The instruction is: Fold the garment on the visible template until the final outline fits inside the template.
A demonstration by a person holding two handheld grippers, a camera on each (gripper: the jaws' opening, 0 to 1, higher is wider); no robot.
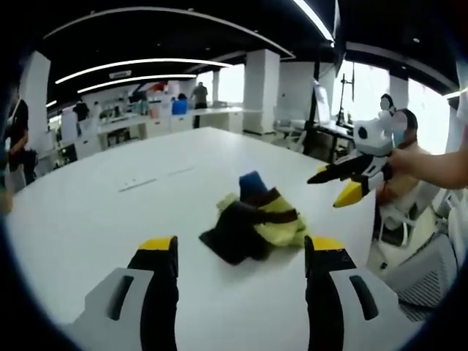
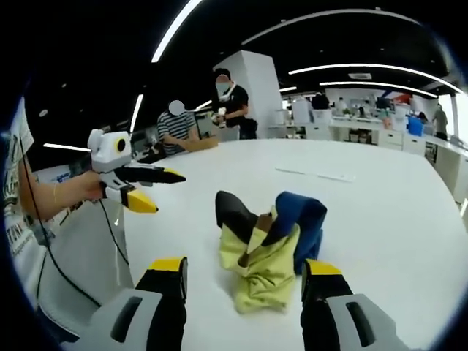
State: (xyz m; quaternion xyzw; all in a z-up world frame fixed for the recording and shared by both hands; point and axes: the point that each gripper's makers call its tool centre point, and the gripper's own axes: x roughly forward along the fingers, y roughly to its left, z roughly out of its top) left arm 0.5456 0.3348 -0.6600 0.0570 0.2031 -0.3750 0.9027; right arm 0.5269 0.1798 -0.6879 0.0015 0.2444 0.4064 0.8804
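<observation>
Loosely, both hand-held grippers [image 1: 241, 256] [image 2: 245, 281] gape empty near the crumpled garment [image 1: 256, 219] on the table [image 1: 95, 212].

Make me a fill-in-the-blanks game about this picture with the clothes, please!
1. The crumpled garment lies on a big ____ table.
2. Both jaws of the left gripper have ____ tips.
3. The right gripper is ____, holding nothing.

Missing words: white; yellow; open
</observation>
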